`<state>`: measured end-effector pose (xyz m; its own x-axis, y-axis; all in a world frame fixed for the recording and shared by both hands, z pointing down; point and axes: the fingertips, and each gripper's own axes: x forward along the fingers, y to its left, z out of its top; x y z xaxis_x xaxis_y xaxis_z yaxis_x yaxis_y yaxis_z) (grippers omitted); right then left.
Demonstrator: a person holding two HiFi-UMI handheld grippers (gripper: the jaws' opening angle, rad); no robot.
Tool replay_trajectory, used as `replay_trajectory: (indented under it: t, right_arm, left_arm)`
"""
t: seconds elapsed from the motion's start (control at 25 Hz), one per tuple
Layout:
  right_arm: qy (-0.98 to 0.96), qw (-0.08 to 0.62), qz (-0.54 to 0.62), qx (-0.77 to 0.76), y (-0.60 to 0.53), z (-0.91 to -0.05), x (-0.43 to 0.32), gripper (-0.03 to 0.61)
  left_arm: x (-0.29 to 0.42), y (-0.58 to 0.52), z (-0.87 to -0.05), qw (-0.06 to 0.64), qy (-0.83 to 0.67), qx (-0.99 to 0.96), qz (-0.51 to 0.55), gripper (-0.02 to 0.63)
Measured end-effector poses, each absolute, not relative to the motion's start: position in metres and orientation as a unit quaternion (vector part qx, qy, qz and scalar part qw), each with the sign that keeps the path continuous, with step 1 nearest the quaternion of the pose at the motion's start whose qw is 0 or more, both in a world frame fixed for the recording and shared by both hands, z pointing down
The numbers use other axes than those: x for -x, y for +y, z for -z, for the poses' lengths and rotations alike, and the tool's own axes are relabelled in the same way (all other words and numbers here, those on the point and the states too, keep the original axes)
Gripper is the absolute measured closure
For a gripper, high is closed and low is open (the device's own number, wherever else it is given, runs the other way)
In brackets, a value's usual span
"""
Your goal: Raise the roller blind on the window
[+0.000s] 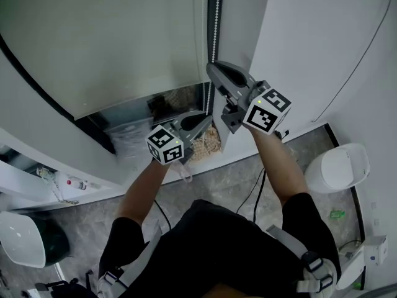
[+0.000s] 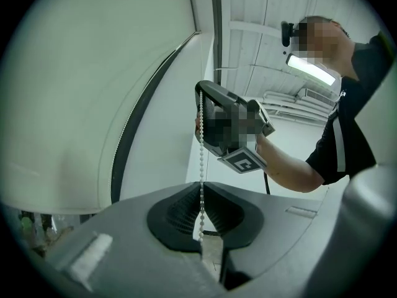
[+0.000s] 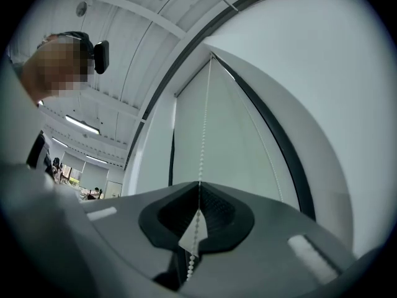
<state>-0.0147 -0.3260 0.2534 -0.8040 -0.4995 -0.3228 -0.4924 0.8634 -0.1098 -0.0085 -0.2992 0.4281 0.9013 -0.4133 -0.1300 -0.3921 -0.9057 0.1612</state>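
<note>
The pale roller blind (image 1: 111, 36) covers most of the window, its bottom edge a little above the sill. Its white bead chain (image 1: 215, 23) hangs at the blind's right side. My right gripper (image 1: 212, 67) is the upper one and is shut on the bead chain (image 3: 201, 154), which runs straight up from its jaws (image 3: 199, 188) along the blind (image 3: 211, 135). My left gripper (image 1: 209, 120) sits lower, also shut on the chain (image 2: 201, 160). In the left gripper view the chain drops from the right gripper (image 2: 200, 89) into the closed jaws (image 2: 201, 191).
A strip of uncovered window (image 1: 180, 101) shows under the blind. A white bin (image 1: 338, 166) stands on the floor at right, a dark bin with a white lid (image 1: 25, 238) at lower left. A small bottle (image 1: 73, 182) lies on the ledge. A black cable (image 1: 254, 194) trails on the floor.
</note>
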Motion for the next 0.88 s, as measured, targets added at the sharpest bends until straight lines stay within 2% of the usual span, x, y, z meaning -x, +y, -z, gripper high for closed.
replay_trajectory:
  t: [0.12, 0.28, 0.52, 0.76, 0.88]
  right_arm:
    - [0.948, 0.169, -0.002, 0.271, -0.327, -0.262, 0.012, 0.569]
    - [0.950, 0.126, -0.016, 0.286, -0.332, -0.301, 0.016, 0.571]
    - [0.953, 0.076, 0.050, 0.288, -0.325, -0.394, 0.013, 0.571]
    - [0.952, 0.067, 0.056, 0.293, -0.317, -0.421, 0.005, 0.571]
    - [0.955, 0.058, 0.048, 0.289, -0.315, -0.420, 0.007, 0.571]
  left_arm:
    - [0.008, -0.306, -0.436, 0.078, -0.207, -0.972, 0.082, 0.595]
    - [-0.001, -0.309, -0.476, 0.093, -0.207, -0.973, 0.034, 0.595]
    - [-0.009, -0.295, -0.567, 0.188, -0.214, -0.958, -0.025, 0.595]
    - [-0.012, -0.281, -0.593, 0.189, -0.207, -0.959, -0.046, 0.592]
    - [-0.003, -0.283, -0.584, 0.196, -0.208, -0.958, -0.034, 0.526]
